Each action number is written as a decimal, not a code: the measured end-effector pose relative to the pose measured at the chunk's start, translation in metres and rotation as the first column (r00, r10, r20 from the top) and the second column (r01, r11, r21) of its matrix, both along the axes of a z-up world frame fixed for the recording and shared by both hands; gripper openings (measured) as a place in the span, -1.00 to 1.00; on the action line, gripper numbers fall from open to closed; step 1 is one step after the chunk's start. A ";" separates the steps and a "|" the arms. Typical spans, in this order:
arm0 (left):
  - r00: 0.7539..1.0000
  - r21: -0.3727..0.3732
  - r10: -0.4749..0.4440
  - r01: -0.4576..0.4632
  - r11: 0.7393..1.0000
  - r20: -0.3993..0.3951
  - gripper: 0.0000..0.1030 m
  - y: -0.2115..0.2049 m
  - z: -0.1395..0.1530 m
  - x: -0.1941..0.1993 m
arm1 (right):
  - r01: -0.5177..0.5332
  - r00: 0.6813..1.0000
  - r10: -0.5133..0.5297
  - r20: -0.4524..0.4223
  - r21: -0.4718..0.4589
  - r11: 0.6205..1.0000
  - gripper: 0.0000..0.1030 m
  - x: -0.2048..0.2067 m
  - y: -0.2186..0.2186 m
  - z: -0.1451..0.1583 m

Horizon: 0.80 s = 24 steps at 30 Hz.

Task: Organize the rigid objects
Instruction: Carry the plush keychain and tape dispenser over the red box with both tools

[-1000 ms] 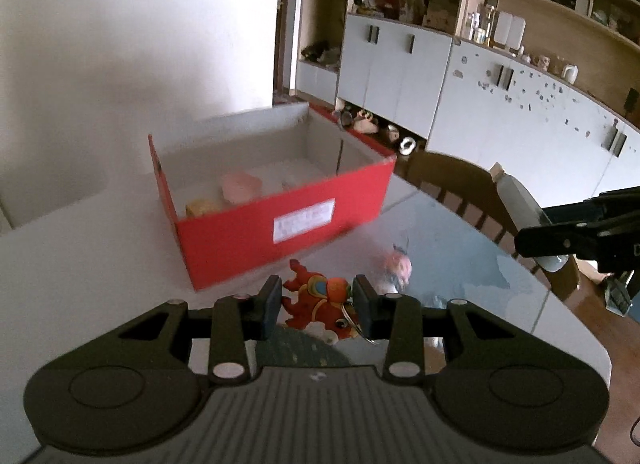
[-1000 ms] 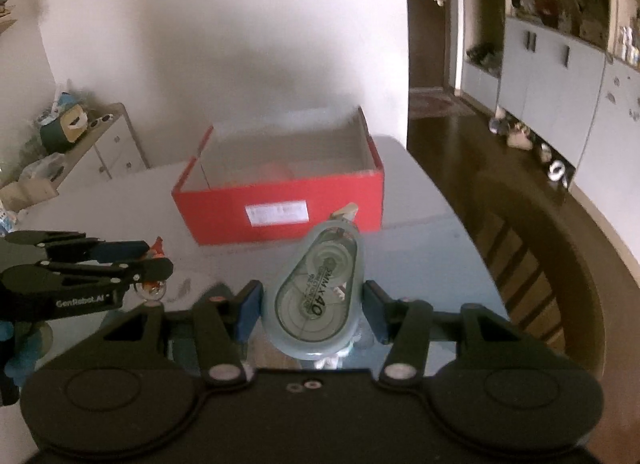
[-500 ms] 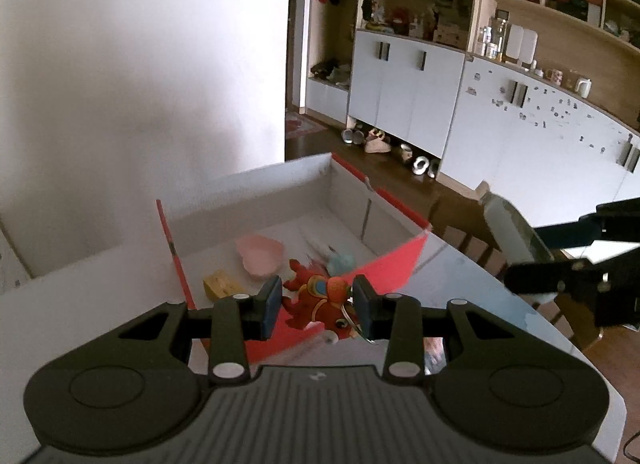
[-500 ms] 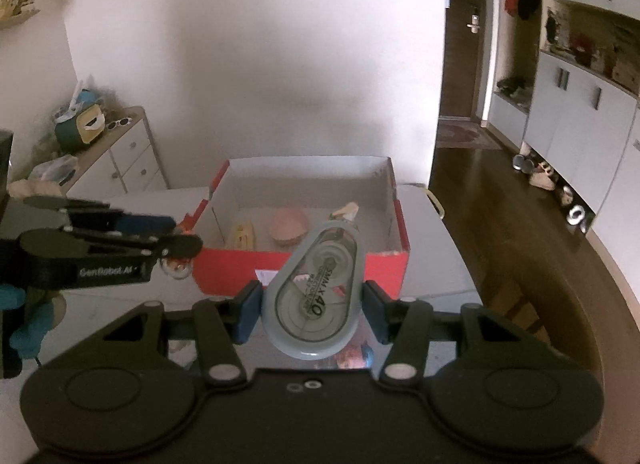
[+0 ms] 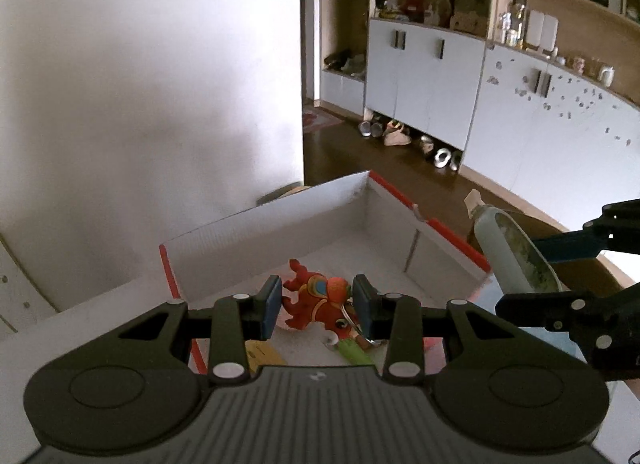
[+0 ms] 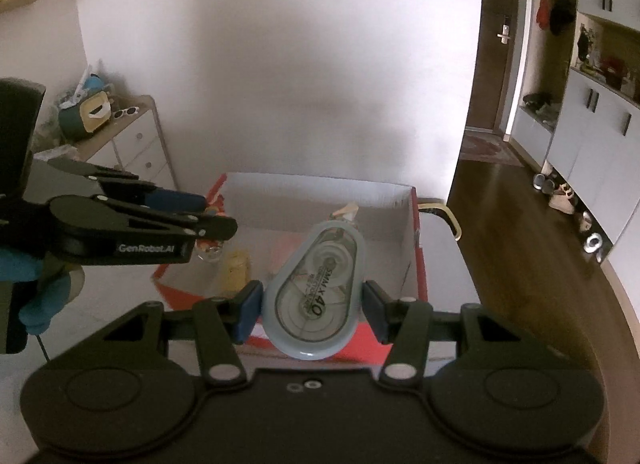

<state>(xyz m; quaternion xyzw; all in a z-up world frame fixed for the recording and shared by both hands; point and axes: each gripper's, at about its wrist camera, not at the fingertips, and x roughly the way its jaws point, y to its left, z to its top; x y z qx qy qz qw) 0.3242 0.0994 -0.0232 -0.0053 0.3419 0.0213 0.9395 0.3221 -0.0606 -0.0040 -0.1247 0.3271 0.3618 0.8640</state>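
My left gripper [image 5: 316,300] is shut on a red toy keychain [image 5: 316,302] and holds it over the open red box [image 5: 256,240]. My right gripper [image 6: 312,304] is shut on a grey-blue correction tape dispenser [image 6: 316,292] and holds it above the near edge of the same red box [image 6: 412,248]. The dispenser also shows at the right of the left wrist view [image 5: 512,252]. The left gripper shows at the left of the right wrist view [image 6: 216,224]. A yellow object [image 6: 236,268] and a green item [image 5: 354,352] lie inside the box.
The box stands on a pale table [image 5: 92,316] near a white wall. White cabinets [image 5: 532,124] and shoes [image 5: 400,136] on a wooden floor lie beyond. A small drawer unit [image 6: 132,148] stands at the left. A chair back [image 6: 444,216] sits behind the box.
Both grippers have risen and moved forward, from in front of the box to over it. Each still holds its object.
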 end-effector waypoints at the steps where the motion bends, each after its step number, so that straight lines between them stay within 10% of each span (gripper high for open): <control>1: 1.000 -0.003 -0.001 0.001 1.000 -0.005 -0.27 0.001 -0.002 0.005 | 0.001 1.000 -0.001 -0.004 -0.002 1.000 0.03 0.005 0.001 -0.002; 24: 0.978 0.022 0.051 -0.048 0.999 -0.204 -0.27 0.021 -0.086 0.108 | -0.062 0.995 0.047 -0.090 -0.166 0.984 0.03 0.069 0.059 -0.087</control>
